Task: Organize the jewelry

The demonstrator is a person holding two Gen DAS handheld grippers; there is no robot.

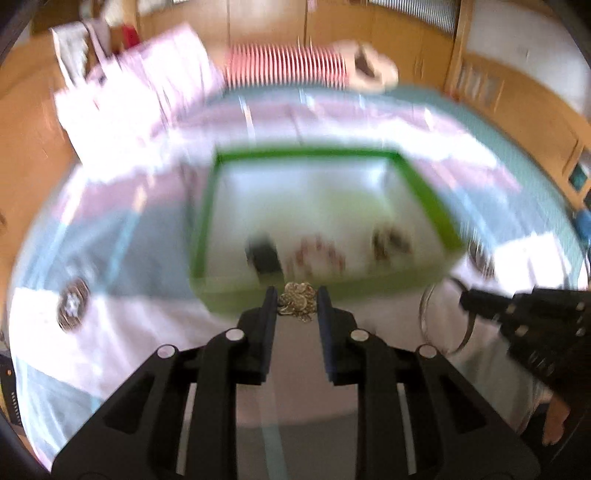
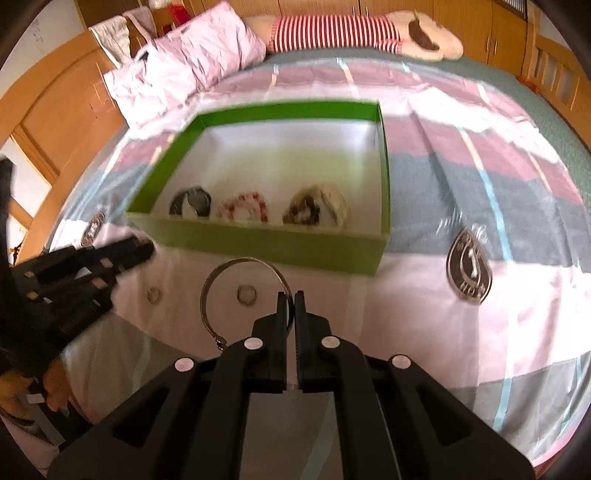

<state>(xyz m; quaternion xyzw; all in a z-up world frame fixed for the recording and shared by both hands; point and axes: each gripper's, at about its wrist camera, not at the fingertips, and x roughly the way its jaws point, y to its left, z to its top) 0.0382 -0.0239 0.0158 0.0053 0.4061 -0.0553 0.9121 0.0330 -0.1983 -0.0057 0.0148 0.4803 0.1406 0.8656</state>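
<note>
A pink pillow (image 2: 192, 55) and a striped plush toy (image 2: 343, 31) lie on the patchwork bedspread (image 2: 461, 155)

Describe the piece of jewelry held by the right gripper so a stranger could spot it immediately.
Start at the green box on the bed; just in front of its near wall the right gripper is shut on a metal hoop. Unlike the beaded bracelets inside the box, it is a thin, bare, open-ended ring.

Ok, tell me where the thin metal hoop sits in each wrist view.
Left wrist view: metal hoop at lower right, partly hidden behind the right gripper.
Right wrist view: hoop centre, pinched by that gripper.
Shared landmark: green box, just beyond the hoop.
</note>
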